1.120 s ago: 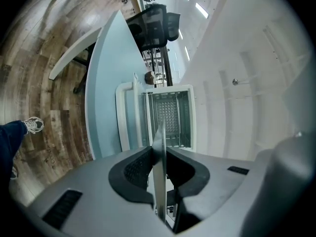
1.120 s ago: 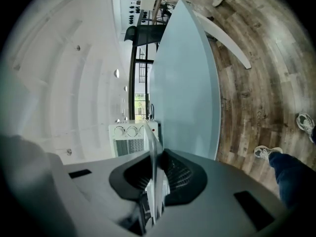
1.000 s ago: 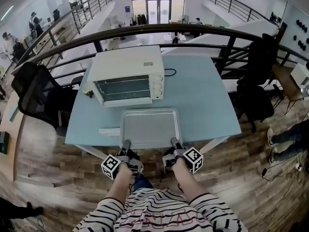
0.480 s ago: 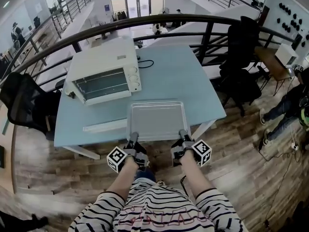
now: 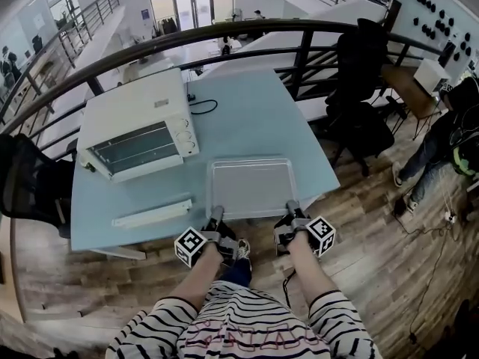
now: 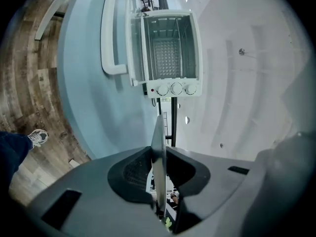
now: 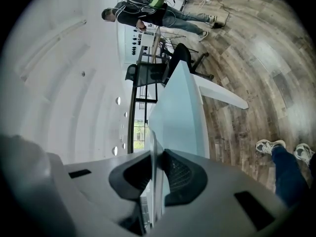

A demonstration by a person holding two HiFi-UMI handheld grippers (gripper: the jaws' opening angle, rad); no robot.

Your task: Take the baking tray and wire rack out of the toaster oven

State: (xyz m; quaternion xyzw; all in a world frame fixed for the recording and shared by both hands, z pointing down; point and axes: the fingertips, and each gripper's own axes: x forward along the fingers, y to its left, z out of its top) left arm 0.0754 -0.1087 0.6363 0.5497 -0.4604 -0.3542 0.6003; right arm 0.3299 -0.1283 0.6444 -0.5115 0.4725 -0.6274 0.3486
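Both tongs, the left gripper (image 5: 218, 214) and the right gripper (image 5: 292, 208), pinch the near rim of the baking tray (image 5: 251, 188), out of the toaster oven (image 5: 138, 129) over the table's (image 5: 258, 114) near edge, so lower both evenly and set it flat before releasing.

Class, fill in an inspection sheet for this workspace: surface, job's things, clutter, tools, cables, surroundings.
Surface: light blue table beside a railing.
Job's things: baking tray out, at the table's near edge; toaster oven at far left, door open, white door handle toward the person; wire rack not seen on the table.
Clutter: nothing seen.
Tools: left tool and right tool each shut on the tray's near rim.
Cables: black cord behind the oven.
Surroundings: office chair, wooden floor, bystander at right.
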